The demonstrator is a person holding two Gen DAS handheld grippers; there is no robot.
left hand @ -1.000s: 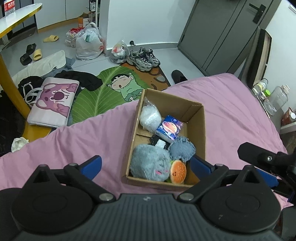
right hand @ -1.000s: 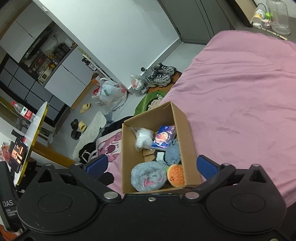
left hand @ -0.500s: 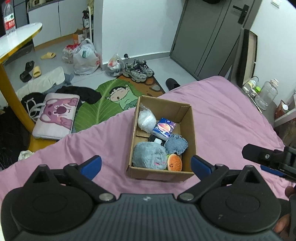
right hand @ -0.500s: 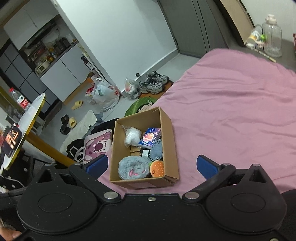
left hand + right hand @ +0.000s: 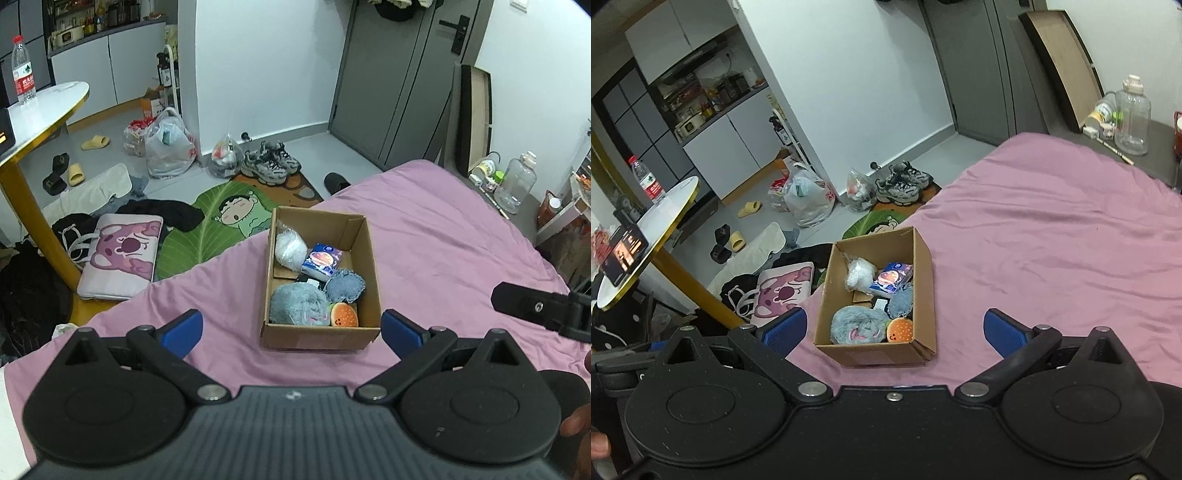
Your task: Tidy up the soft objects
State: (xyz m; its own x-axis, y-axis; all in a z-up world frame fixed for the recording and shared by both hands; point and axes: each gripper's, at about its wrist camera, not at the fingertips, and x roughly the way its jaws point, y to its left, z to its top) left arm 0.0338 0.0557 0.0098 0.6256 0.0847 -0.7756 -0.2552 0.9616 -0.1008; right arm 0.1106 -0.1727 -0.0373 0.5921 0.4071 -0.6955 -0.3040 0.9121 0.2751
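A cardboard box (image 5: 371,273) (image 5: 925,280) stands on the pink bed. Inside lie a grey plush (image 5: 298,306) (image 5: 855,325), a burger plush (image 5: 344,315) (image 5: 900,329), a blue-grey fuzzy pad (image 5: 345,286) (image 5: 901,302), a tissue pack (image 5: 321,258) (image 5: 891,277) and a white bagged puff (image 5: 290,247) (image 5: 858,275). My left gripper (image 5: 291,328) is open and empty, above and short of the box. My right gripper (image 5: 895,326) is open and empty, also above and short of the box.
The pink bed (image 5: 443,240) (image 5: 1052,240) spreads right of the box. On the floor beyond the bed edge lie a leaf mat (image 5: 210,225), a pink pillow (image 5: 122,254), shoes (image 5: 269,164) and bags. A round yellow-legged table (image 5: 33,118) stands left. A nightstand with bottles (image 5: 1130,118) is at far right.
Both grippers have drawn back and up from the box, which looks smaller and farther now. Both stay open and empty. The box contents have not moved.
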